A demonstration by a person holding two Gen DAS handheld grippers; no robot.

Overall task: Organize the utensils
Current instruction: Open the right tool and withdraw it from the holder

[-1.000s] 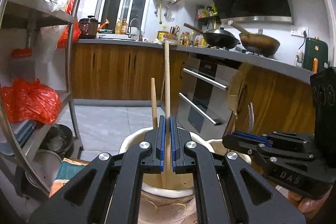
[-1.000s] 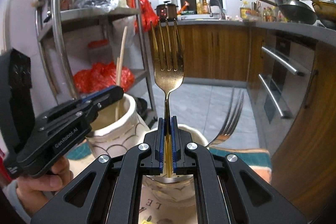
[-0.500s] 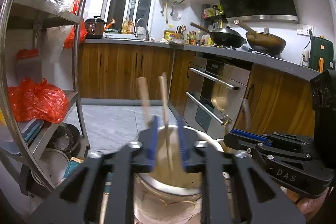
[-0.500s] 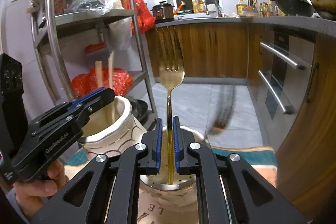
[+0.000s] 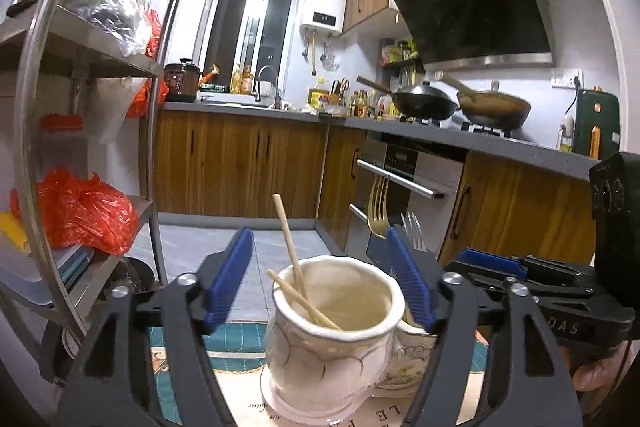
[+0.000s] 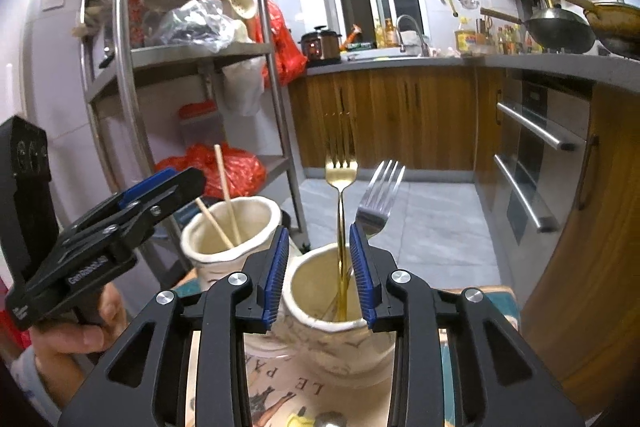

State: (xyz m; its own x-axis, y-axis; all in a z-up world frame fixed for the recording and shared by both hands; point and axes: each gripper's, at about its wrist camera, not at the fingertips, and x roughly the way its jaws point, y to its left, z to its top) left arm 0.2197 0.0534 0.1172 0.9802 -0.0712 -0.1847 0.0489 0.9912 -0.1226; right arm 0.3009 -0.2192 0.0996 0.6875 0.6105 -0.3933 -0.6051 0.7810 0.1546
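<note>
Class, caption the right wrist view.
Open right gripper above a cup holding gold fork and silver fork.

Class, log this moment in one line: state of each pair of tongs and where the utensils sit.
left tongs: open | right tongs: open | chopsticks: in left cup | gold fork, silver fork: in right cup

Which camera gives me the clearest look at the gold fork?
Right wrist: the gold fork stands whole in its cup, tines to handle, between the open right gripper's fingers. Left wrist shows only its tines behind that gripper's finger.

Wooden cabinets — grey tiled floor — steel shelving.
</note>
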